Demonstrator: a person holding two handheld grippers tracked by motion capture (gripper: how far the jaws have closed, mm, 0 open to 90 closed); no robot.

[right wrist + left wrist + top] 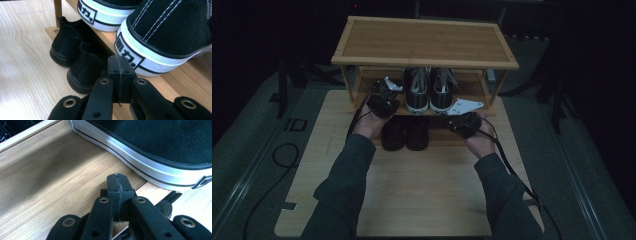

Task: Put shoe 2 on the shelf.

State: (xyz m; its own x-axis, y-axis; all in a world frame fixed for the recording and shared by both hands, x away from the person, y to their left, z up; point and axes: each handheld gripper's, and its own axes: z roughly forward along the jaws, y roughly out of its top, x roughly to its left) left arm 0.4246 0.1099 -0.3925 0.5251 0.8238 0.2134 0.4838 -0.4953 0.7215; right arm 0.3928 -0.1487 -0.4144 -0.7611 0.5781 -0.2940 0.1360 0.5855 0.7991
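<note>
A pair of black canvas sneakers with white soles [428, 90] stands on the middle shelf of a bamboo shoe rack [424, 42], heels toward me. Below, a pair of plain black shoes [405, 132] sits at the rack's foot. My left gripper [384, 95] is held at the shelf's left end beside the left sneaker [155, 147], its jaws pressed together on nothing. My right gripper [462, 117] hovers at the shelf's right front, just short of the right sneaker's heel [160, 42], jaws together and empty. The black shoes [75, 62] lie to its left.
The rack stands at the far end of a light wooden board [422, 190] laid on grey carpet. Cables [282, 155] trail over the carpet at left, and one runs from the right gripper down the right forearm. Dark stands flank the rack.
</note>
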